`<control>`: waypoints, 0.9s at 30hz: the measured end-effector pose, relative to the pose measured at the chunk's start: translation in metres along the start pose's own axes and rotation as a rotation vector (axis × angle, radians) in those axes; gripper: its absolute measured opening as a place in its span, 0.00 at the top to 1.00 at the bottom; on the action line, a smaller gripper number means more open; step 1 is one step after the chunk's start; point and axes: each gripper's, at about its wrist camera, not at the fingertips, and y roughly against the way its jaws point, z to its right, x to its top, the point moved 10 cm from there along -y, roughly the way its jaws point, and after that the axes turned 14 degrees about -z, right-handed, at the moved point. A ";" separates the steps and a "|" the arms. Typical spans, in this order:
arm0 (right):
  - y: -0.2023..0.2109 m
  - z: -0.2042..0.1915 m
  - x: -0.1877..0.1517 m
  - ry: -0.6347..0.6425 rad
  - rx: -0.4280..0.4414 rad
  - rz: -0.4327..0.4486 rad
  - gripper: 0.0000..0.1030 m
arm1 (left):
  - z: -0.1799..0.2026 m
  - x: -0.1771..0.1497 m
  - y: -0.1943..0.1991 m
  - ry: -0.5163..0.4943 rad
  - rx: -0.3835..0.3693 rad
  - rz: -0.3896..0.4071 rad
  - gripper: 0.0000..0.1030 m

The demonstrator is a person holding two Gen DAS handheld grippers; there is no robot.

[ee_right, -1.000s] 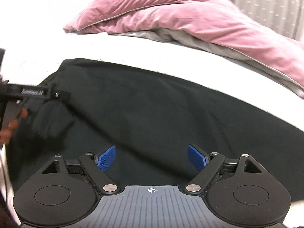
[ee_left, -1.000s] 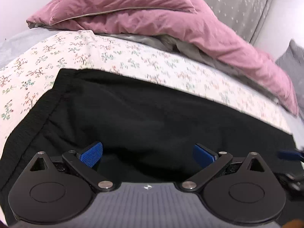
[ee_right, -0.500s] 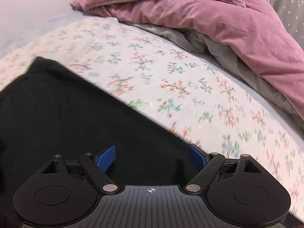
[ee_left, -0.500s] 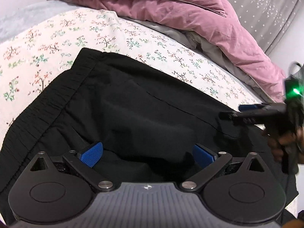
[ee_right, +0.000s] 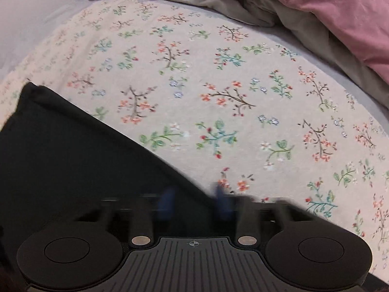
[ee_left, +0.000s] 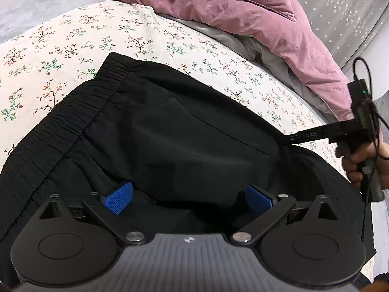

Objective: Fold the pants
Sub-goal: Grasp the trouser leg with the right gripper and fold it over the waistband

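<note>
Black pants (ee_left: 170,133) lie on the floral sheet (ee_left: 73,36), with the elastic waistband (ee_left: 73,116) at the left. My left gripper (ee_left: 188,198) hovers low over the middle of the pants, jaws wide open, and the blue pads (ee_left: 119,197) press on nothing. My right gripper (ee_right: 194,200) sits at the pants' right edge (ee_right: 170,168). Its jaws are closing, blurred, with the fabric's edge between them. In the left wrist view the right gripper (ee_left: 288,140) has its thin tips pinched on that edge, and a hand (ee_left: 364,160) holds its handle.
A pink duvet (ee_left: 243,12) and grey bedding (ee_left: 267,56) are piled along the far side of the bed. Bare floral sheet (ee_right: 243,85) stretches beyond the pants' right edge. A black cable (ee_left: 369,112) hangs by the right handle.
My right gripper swept right across the pants to their edge and its jaws came together there. My left gripper shifted slightly and stayed open.
</note>
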 end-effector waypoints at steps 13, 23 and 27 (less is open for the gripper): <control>0.117 -0.060 -0.059 0.023 -0.128 0.191 1.00 | 0.000 -0.020 0.022 -0.045 -0.021 0.050 0.06; 0.161 -0.143 -0.157 0.056 -0.145 0.285 1.00 | -0.011 -0.068 0.068 -0.148 -0.098 0.145 0.07; 0.149 -0.170 -0.196 0.058 -0.130 0.286 1.00 | -0.026 -0.090 0.076 -0.139 -0.115 0.151 0.07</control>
